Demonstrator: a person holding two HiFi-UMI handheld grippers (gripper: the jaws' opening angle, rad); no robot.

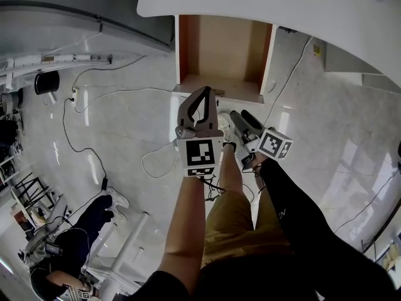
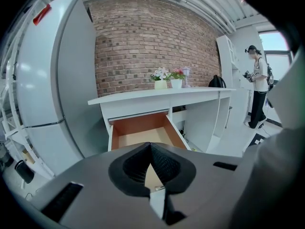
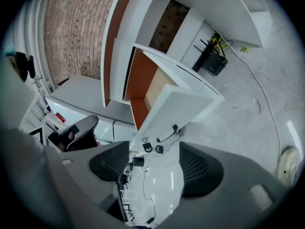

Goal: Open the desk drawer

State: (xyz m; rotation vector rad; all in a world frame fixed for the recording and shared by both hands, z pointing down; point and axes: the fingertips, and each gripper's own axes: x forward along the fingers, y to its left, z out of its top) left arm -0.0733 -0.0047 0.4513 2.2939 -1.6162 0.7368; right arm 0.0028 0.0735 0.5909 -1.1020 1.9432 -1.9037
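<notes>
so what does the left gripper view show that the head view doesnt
Only the left gripper view: the brick wall behind the desk, the flower pots on its top, a person standing at the right, and the left gripper with its jaws together on nothing.
Only the head view: the right gripper beside the left one, jaws apart, and cables trailing over the floor.
Both: the drawer pulled open, its wooden inside bare.
</notes>
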